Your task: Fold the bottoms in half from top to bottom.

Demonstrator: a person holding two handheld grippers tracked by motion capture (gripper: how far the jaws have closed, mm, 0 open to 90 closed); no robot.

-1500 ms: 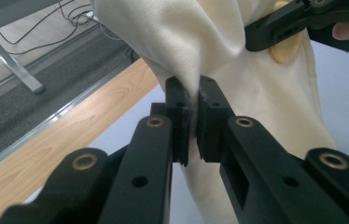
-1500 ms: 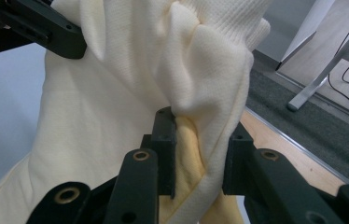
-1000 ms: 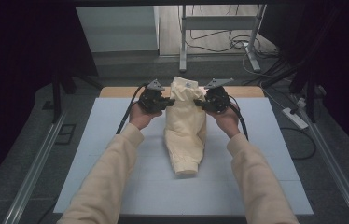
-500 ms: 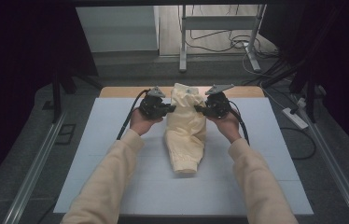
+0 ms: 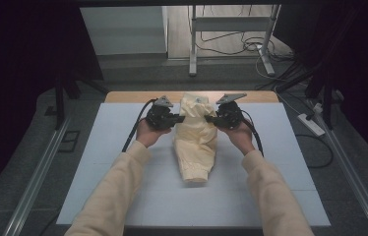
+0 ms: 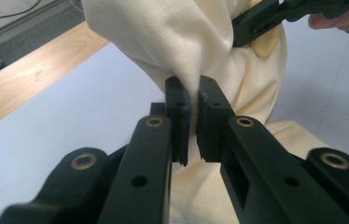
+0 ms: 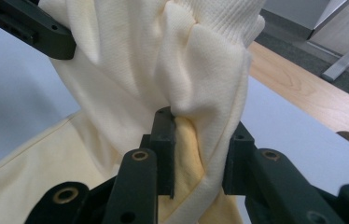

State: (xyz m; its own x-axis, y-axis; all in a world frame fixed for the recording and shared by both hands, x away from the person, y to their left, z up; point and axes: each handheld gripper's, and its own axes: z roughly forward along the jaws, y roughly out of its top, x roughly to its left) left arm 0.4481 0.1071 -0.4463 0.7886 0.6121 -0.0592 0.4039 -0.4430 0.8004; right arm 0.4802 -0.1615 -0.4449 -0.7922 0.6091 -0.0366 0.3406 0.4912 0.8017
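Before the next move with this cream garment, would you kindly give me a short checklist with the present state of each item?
1. Left gripper clamped on the cream garment: ok, a thin fold is pinched between its fingers.
2. Right gripper clamped on the garment: ok, a thick bunch of fabric sits between its fingers.
3. Both grips near the garment's top, one on each side: ok in the high view.
4. Garment's upper part raised off the white mat: ok; the cuffed lower end lies on the mat.
5. Grip firm enough for a higher lift: cannot tell.
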